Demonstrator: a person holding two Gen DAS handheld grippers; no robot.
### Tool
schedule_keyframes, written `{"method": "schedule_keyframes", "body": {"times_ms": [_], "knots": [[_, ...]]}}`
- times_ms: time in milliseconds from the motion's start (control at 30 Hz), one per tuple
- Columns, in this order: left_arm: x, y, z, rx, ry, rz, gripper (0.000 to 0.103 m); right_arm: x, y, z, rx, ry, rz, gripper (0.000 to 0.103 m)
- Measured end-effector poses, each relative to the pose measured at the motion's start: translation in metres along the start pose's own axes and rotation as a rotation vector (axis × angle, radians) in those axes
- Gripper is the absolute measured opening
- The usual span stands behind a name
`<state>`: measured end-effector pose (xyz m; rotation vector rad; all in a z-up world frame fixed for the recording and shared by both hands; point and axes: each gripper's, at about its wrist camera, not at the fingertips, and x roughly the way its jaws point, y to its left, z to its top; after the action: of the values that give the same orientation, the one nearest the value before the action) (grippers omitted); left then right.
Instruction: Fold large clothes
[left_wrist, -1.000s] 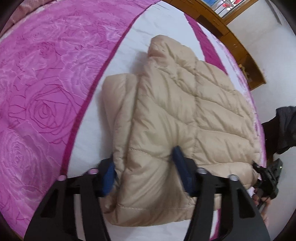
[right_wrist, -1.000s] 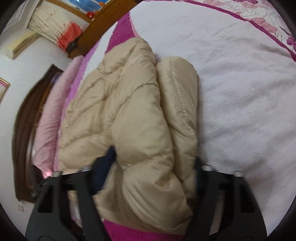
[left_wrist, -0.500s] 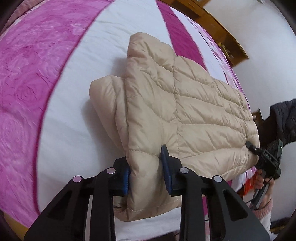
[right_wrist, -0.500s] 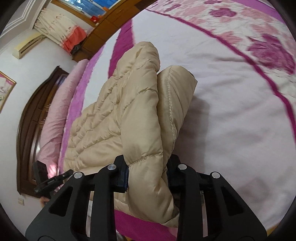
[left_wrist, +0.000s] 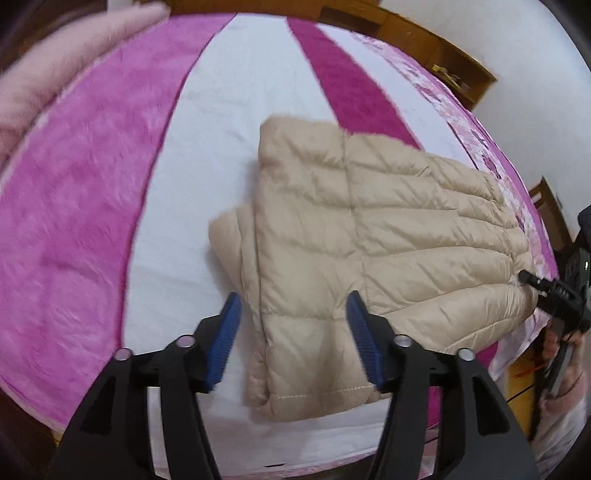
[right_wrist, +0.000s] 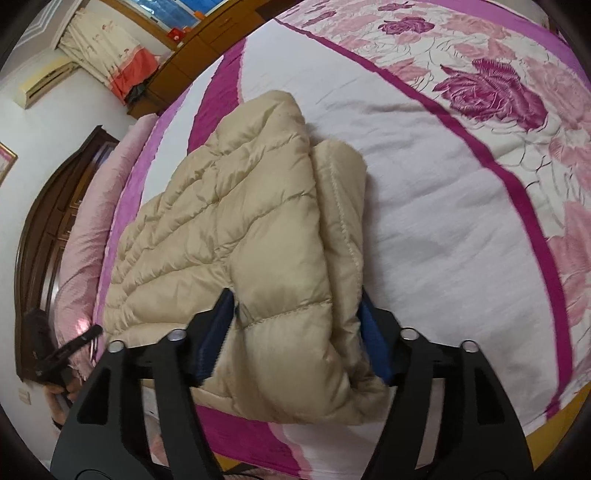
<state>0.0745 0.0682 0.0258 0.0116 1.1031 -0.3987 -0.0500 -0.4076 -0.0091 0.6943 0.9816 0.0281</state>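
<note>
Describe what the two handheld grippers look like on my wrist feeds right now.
Both match. The left gripper and right gripper have matte black angular fingers with triangular cut-outs, small silver round fasteners along the top, and ribbed blue pads on the inner faces. No lettering is legible; no sleeve shows behind either one.

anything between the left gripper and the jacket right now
Nothing visible. The left gripper is open, its jaws straddling the near corner of the folded beige jacket on the bed, with no other object between them.
</note>
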Motion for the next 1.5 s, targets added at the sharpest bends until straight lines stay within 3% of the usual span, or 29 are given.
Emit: {"method": "schedule_keyframes", "body": {"times_ms": [100, 233, 567, 600, 633, 700, 867, 1000, 1100, 1200, 1500], "knots": [[-0.006, -0.011, 0.007, 0.058, -0.001, 0.010, 0.063, 0.000, -0.002, 0.001, -0.006, 0.030, -0.004, 0.076], [0.000, -0.032, 0.012, 0.084, 0.027, -0.042, 0.063, 0.003, -0.002, 0.000, -0.030, 0.050, -0.005, 0.076], [0.033, -0.125, 0.018, 0.239, 0.053, -0.133, 0.063, 0.017, -0.009, 0.006, -0.028, 0.081, 0.017, 0.076], [0.040, -0.133, 0.016, 0.246, 0.071, -0.158, 0.061, 0.020, -0.009, 0.006, -0.025, 0.087, 0.028, 0.076], [0.045, -0.137, 0.014, 0.240, 0.087, -0.173, 0.047, 0.023, -0.010, 0.005, -0.025, 0.093, 0.044, 0.076], [0.056, -0.144, 0.011, 0.209, 0.138, -0.207, 0.029, 0.027, -0.010, 0.003, -0.027, 0.095, 0.064, 0.076], [0.063, -0.162, 0.003, 0.248, 0.126, -0.196, 0.028, 0.043, -0.020, 0.001, -0.014, 0.149, 0.147, 0.077], [0.081, -0.168, -0.002, 0.274, 0.181, -0.172, 0.028, 0.045, -0.027, 0.001, -0.012, 0.165, 0.193, 0.077], [0.093, -0.172, -0.003, 0.287, 0.210, -0.161, 0.028, 0.042, -0.029, 0.002, -0.005, 0.183, 0.247, 0.064], [0.101, -0.172, -0.005, 0.300, 0.217, -0.146, 0.028, 0.035, -0.027, 0.005, -0.008, 0.174, 0.291, 0.044], [0.113, -0.174, -0.006, 0.321, 0.213, -0.144, 0.028, -0.003, 0.018, 0.004, -0.095, 0.091, 0.291, 0.032]]}}
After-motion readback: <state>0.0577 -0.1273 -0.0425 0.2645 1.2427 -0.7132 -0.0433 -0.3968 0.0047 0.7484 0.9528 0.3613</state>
